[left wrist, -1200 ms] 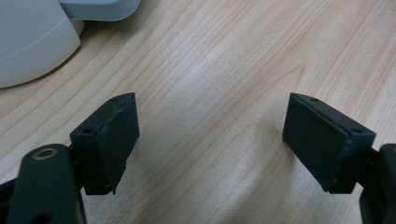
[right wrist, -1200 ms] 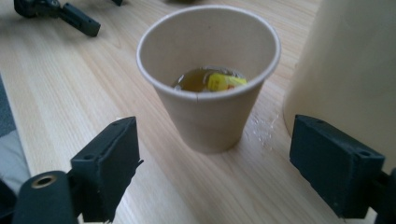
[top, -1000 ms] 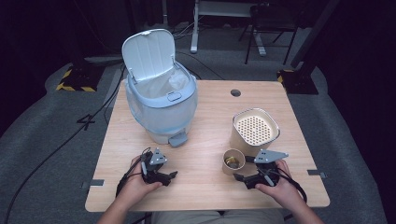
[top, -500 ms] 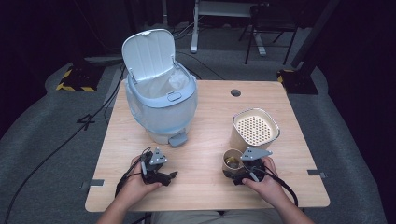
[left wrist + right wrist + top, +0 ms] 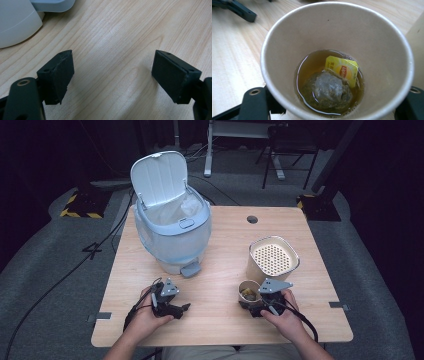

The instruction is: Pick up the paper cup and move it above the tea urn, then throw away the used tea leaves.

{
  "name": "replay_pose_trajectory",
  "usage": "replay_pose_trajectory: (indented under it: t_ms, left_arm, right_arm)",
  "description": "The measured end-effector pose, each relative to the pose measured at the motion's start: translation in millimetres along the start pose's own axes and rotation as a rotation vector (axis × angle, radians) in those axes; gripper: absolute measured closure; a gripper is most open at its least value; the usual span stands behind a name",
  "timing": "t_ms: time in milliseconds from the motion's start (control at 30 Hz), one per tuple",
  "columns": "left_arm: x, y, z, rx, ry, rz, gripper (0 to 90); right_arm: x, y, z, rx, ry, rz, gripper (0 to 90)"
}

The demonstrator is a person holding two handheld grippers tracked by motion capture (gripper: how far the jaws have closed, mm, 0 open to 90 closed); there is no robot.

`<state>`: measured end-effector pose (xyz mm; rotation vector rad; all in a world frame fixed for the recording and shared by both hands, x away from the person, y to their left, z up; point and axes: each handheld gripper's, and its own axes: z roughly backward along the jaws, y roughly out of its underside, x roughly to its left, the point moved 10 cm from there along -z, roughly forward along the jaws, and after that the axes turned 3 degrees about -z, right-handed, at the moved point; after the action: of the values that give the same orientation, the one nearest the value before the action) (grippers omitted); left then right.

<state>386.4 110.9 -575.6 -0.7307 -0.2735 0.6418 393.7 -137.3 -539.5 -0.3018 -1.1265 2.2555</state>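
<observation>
The right gripper (image 5: 255, 304) has a paper cup (image 5: 337, 60) between its two jaws. In the right gripper view one jaw stands at each side of the cup wall, low at its base, but I cannot tell whether they already press the wall or only stand around it. Inside the cup there is brown tea, a wet tea bag (image 5: 329, 90) and its yellow label (image 5: 342, 70). The cup stands upright on the counter (image 5: 220, 270), directly in front of this gripper, and just behind it is a beige container (image 5: 272, 260) with a perforated top.

The main risk is spilling. The cup is soft paper and it holds liquid, so a strong squeeze could deform the wall and push the tea over the rim. A weak grip, low on the cup, may let it tip or slide when it is lifted. A fast tilt would also throw tea on the counter.

The left gripper (image 5: 172, 304) is wide open with nothing between its jaws, and it rests on the counter. A bin (image 5: 172, 232) with its lid up stands beyond it. A careless swing toward that bin could hit the beige container.
</observation>
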Motion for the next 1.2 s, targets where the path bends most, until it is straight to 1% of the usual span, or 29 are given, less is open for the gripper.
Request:
replay_pose_trajectory:
  t_ms: [133,167,200,333,400,533,567,600,633,667,733,767,800,833,867,900,933,1000,1033,1067,1100,1133,1167,1200]
  left_arm:
    - [0.0,0.0,0.0,0.0,0.0,0.0,18.8]
    - [0.0,0.0,0.0,0.0,0.0,0.0,18.8]
    - [0.1,-0.1,0.0,0.0,0.0,-0.001,18.9]
    - [0.0,0.0,0.0,0.0,0.0,0.0,18.8]
    - [0.0,0.0,0.0,0.0,0.0,0.0,18.9]
    - [0.1,-0.2,-0.1,0.0,0.001,-0.001,18.8]
    - [0.2,-0.3,-0.1,-0.001,0.004,-0.002,18.8]
    - [0.8,-0.1,0.2,-0.002,0.015,-0.011,18.9]
    - [1.2,-0.2,0.2,-0.003,0.017,-0.009,18.9]
    - [2.1,-0.5,-0.1,-0.003,0.014,-0.013,19.0]
    - [2.4,-0.6,-0.5,-0.001,0.012,-0.009,18.9]
    - [2.4,-0.6,-0.5,-0.001,0.012,-0.009,18.9]
    - [2.8,-0.9,-0.8,-0.002,0.012,-0.011,18.9]
    - [2.8,-0.9,-0.8,-0.002,0.012,-0.011,18.9]
    - [2.6,-0.9,-0.8,-0.001,0.013,-0.01,18.9]
    - [2.6,-0.9,-0.8,-0.001,0.013,-0.01,18.9]
    - [3.0,-0.9,-0.7,-0.002,0.012,-0.01,18.9]
    - [3.6,-1.2,-0.2,-0.007,0.019,0.001,18.8]
    - [3.6,-1.2,-0.2,-0.007,0.019,0.001,18.8]
    - [5.1,-1.3,0.5,-0.011,0.027,0.002,18.7]
    - [5.1,-1.3,0.5,-0.011,0.027,0.002,17.5]
    - [3.4,-0.7,0.5,-0.011,0.042,0.016,17.5]
    - [3.0,-0.1,0.9,-0.009,0.046,0.014,14.8]
    - [2.7,0.8,1.0,-0.004,0.035,0.004,14.7]
  right_arm:
    - [3.5,-7.4,9.7,-0.022,-0.024,0.023,30.7]
    - [3.5,-7.4,9.7,-0.022,-0.024,0.023,30.7]
    - [5.6,-11.8,15.1,-0.036,-0.035,0.033,30.9]
    - [10.3,-19.9,26.8,-0.043,-0.064,0.051,31.2]
    - [13.2,-24.6,32.9,-0.048,-0.087,0.057,31.2]
    - [15.6,-34.6,44.8,-0.061,-0.115,0.069,31.4]
    - [15.6,-34.6,44.8,-0.061,-0.115,0.069,31.4]
    - [15.4,-40.0,50.9,-0.071,-0.119,0.074,31.5]
    - [15.0,-42.4,53.9,-0.074,-0.122,0.076,31.5]
    - [14.4,-44.8,56.8,-0.076,-0.122,0.077,31.5]
    - [12.6,-49.5,62.4,-0.078,-0.118,0.082,31.4]
    - [12.6,-49.5,62.4,-0.078,-0.118,0.082,31.4]
    - [10.0,-54.8,67.8,-0.084,-0.111,0.087,31.5]
    - [10.0,-54.8,67.8,-0.084,-0.111,0.087,31.5]
    - [7.3,-60.8,73.4,-0.091,-0.104,0.091,31.5]
    - [7.3,-60.8,73.4,-0.091,-0.104,0.091,31.5]
    - [4.8,-67.1,78.6,-0.1,-0.101,0.088,31.5]
    - [2.0,-73.2,83.3,-0.107,-0.092,0.088,31.5]
    - [2.0,-73.2,83.3,-0.107,-0.092,0.088,31.5]
    - [0.0,-78.9,87.7,-0.112,-0.089,0.089,31.5]
    - [0.0,-78.9,87.7,-0.112,-0.089,0.089,31.5]
    - [-1.1,-81.5,89.7,-0.113,-0.088,0.092,31.5]
    - [-3.7,-86.1,92.9,-0.109,-0.084,0.097,31.5]
    - [-5.7,-88.2,94.1,-0.107,-0.078,0.101,31.5]
